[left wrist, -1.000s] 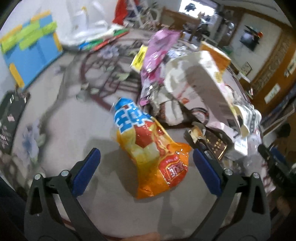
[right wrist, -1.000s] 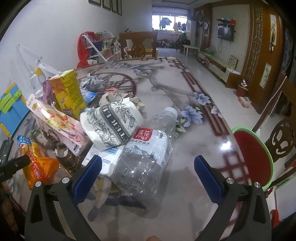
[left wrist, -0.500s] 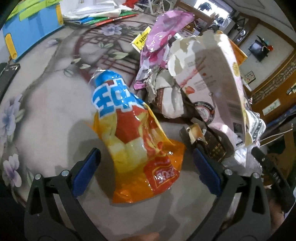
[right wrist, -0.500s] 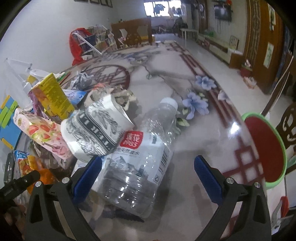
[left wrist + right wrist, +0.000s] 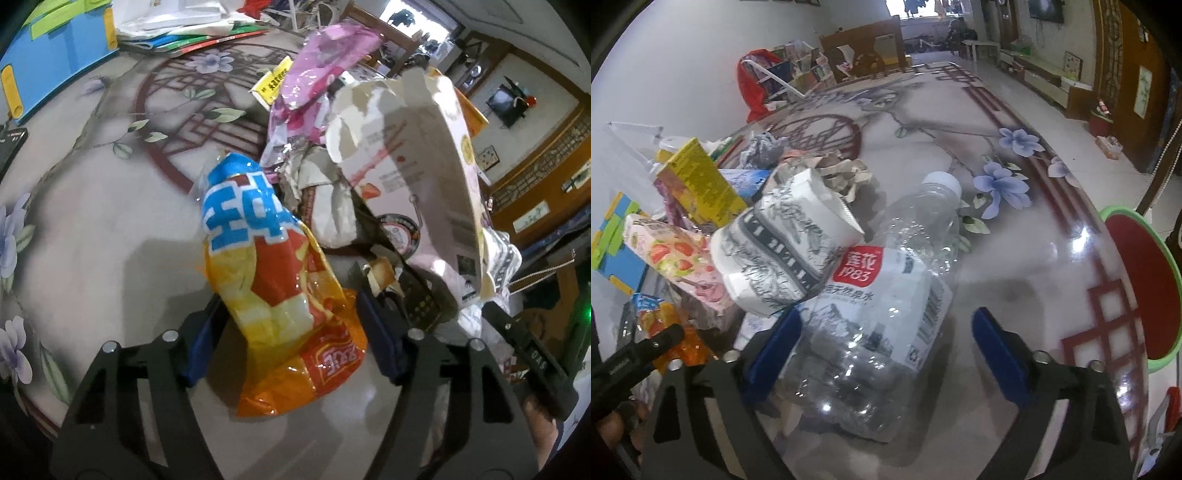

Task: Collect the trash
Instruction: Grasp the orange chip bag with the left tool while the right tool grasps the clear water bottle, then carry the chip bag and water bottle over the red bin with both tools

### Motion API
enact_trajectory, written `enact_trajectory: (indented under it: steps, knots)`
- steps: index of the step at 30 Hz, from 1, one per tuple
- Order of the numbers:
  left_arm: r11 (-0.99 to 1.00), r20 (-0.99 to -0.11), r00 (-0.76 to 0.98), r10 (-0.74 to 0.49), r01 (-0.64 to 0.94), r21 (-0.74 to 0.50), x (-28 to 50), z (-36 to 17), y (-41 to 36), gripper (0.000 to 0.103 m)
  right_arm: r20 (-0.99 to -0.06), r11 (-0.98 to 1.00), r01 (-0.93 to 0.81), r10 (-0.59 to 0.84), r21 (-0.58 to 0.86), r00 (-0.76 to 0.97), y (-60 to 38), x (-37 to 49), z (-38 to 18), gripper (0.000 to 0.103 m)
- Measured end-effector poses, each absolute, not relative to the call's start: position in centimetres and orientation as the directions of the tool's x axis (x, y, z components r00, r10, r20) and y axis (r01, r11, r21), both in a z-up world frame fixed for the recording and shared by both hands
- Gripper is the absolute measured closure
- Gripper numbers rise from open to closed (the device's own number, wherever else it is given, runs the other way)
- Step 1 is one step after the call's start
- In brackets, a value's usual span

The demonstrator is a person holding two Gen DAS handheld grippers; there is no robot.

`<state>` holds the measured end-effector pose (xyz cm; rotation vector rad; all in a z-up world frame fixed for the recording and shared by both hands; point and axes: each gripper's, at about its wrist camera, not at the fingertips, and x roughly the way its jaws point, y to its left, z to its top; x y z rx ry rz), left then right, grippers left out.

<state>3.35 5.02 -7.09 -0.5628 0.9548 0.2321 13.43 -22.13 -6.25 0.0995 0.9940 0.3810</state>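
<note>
While closing: left fingers (image 5: 291,328) straddle snack bag (image 5: 273,280) | right fingers (image 5: 886,347) straddle bottle (image 5: 882,306), neither gripped

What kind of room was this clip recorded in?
Most likely a home living or dining room: a large floral-patterned table strewn with snack wrappers, a wall-mounted TV over a low cabinet, and carved wooden panelling.

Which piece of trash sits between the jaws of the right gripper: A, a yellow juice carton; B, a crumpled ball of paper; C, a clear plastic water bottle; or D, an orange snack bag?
C: in the right wrist view the clear water bottle lies on the table between the closing jaws of the right gripper, its white cap pointing away.
</note>
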Motion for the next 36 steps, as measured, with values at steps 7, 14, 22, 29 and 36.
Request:
enact_trajectory:
  steps: [7, 14, 22, 29, 36]
  knots:
    - [0.853, -0.808, 0.582, -0.092, -0.373, -0.365, 2.9, -6.7, 4.4, 0.050, -0.779, 0.914, -0.270, 0.400, 0.303, 0.483, -22.6, 12.7, -5.7, 0.048]
    - [0.878, -0.796, 0.601, -0.076, -0.337, -0.339, 2.1, -5.0, 3.7, 0.051, -0.767, 0.910, -0.268, 0.413, 0.318, 0.491, -23.6, 11.4, -4.5, 0.048]
    - [0.914, -0.753, 0.658, -0.029, -0.287, -0.286, 0.8, -1.2, 2.7, 0.051, -0.730, 0.914, -0.300, 0.401, 0.274, 0.554, -24.1, 9.3, -1.8, 0.048]
    - [0.944, -0.716, 0.699, 0.007, -0.240, -0.225, 0.1, 1.6, 1.8, 0.051, -0.680, 0.907, -0.325, 0.416, 0.267, 0.604, -24.4, 8.4, 0.6, 0.048]
    - [0.955, -0.689, 0.723, -0.052, -0.165, -0.246, 1.5, 3.5, -0.1, 0.051, -0.648, 0.909, -0.313, 0.415, 0.273, 0.639, -25.8, 8.7, 2.2, 0.048]
